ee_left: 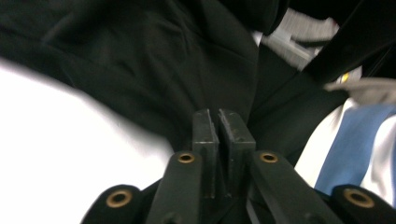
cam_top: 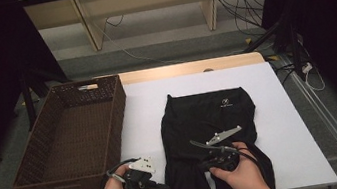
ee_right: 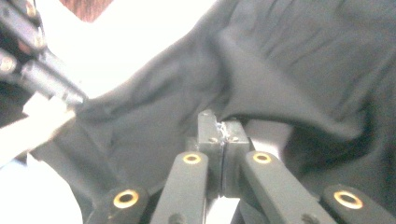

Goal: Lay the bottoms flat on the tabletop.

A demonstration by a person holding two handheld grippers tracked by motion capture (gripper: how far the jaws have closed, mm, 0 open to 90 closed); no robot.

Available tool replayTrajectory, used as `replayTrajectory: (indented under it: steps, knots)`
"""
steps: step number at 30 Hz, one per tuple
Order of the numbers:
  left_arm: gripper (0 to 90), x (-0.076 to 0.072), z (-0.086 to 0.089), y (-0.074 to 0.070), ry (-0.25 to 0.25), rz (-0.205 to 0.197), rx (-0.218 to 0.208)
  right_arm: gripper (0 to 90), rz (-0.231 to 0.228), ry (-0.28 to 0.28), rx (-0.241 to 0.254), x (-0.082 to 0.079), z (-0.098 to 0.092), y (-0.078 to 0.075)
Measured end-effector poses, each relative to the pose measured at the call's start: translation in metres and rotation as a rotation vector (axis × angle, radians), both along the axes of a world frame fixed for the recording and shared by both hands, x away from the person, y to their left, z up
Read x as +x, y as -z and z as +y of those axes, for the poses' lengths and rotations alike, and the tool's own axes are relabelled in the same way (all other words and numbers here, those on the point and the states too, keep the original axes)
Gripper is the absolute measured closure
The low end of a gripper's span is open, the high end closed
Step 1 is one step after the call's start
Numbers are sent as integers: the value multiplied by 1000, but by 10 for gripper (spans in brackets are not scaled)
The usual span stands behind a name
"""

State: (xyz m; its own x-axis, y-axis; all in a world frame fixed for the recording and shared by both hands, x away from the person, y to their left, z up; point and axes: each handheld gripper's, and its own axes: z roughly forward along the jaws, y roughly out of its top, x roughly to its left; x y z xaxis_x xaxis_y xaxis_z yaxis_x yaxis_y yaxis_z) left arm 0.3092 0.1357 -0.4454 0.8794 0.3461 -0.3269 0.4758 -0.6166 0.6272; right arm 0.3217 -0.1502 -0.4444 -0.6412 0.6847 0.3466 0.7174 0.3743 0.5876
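High view: black garment (cam_top: 208, 119) bears a small white logo, unreadable; both grippers' fingers pinch its fabric

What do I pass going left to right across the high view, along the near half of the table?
Wicker basket → left gripper → black garment → right gripper, resting on the garment's near part → bare white tabletop.

High cam looks fwd/down over table (cam_top: 292, 121); both gripper cams sit v. close, sharing the black garment (cam_top: 205, 114).
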Motion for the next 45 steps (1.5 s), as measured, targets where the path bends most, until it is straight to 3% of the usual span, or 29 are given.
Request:
replayTrajectory:
  steps: [1, 2, 3, 4, 6, 8, 10, 13, 14, 17, 21, 23, 26, 29, 30, 31, 34, 36, 39, 42, 45]
  knots:
    - [823, 2, 2, -1, -21, -8, 3, 860, -9, 16, 6, 1, -3, -2]
    - [784, 4, 3, -2, -68, -45, 28, 816, 1, 34, 0, 2, -6, -4]
    - [733, 6, 5, -2, -109, -115, 72, 789, -9, 45, -20, 2, -9, -6]
    - [676, 7, 5, -2, -123, -158, 98, 757, -19, 60, -55, 2, -11, -7]
    - [607, 9, 4, -1, -136, -180, 108, 734, -50, 75, -144, 1, -18, -9]
    - [576, 8, -3, -2, -98, -202, 96, 702, -38, 70, -219, -1, -25, -9]
    - [565, 5, -13, -3, -42, -209, 76, 688, -21, 60, -225, -5, -31, -8]
    - [559, 2, -32, -4, 44, -227, 69, 663, 62, -46, -270, -15, -35, -3]
    - [559, 3, -36, -4, 57, -230, 72, 660, 101, -69, -271, -19, -34, 1]
    - [559, 5, -48, -4, 92, -241, 84, 666, 144, -117, -290, -29, -29, 9]
    - [560, 8, -57, -5, 105, -241, 76, 867, 166, -150, -327, -32, -22, 17]
    - [560, 8, -61, -6, 120, -245, 69, 898, 177, -142, -314, -31, -21, 15]
    - [555, 6, -70, -8, 160, -254, 63, 900, 187, -113, -191, -29, -24, 10]
    - [551, 4, -81, -8, 187, -259, 62, 874, 156, -66, -37, -27, -29, 2]
    - [550, 3, -85, -8, 195, -260, 62, 840, 145, -43, 3, -25, -33, -1]
    - [548, 3, -89, -8, 206, -264, 64, 799, 128, -6, 10, -24, -38, -4]
    - [541, 3, -101, -7, 227, -280, 68, 730, 62, 121, -46, -18, -59, -11]
    - [534, 4, -109, -6, 237, -290, 71, 705, 16, 213, -116, -13, -77, -13]
    - [509, 4, -126, 0, 273, -303, 76, 667, -3, 332, -228, -8, -105, -12]
    - [483, 1, -141, 6, 319, -340, 99, 639, 30, 409, -309, -5, -127, -5]
    - [479, -1, -155, 17, 372, -342, 128, 635, 110, 424, -343, -4, -138, 7]
